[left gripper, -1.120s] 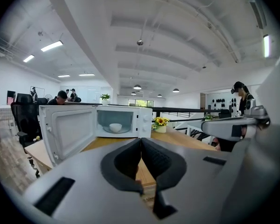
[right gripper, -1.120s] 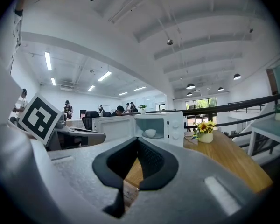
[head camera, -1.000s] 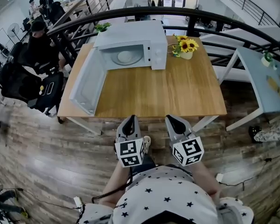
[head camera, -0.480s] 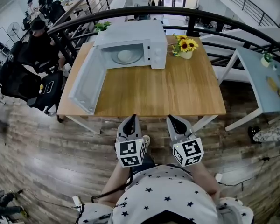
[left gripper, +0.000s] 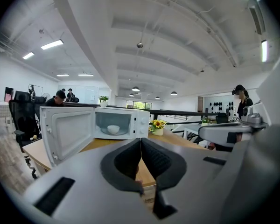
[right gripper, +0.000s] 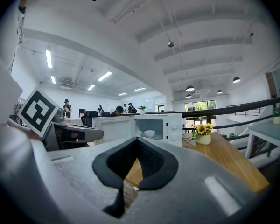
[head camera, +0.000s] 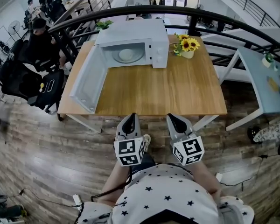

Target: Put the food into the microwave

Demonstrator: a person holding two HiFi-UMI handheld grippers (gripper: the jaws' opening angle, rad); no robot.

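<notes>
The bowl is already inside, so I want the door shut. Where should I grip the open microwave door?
I'd pinch the door at its free vertical edge, the end nearest you, coming from the table front with the left gripper. It stands upright, swung out left: a thin panel hinged at the microwave.

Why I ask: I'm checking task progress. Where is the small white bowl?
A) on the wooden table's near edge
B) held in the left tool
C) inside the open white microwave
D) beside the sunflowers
C: the small white bowl sits inside the white microwave, whose door stands open.
</notes>
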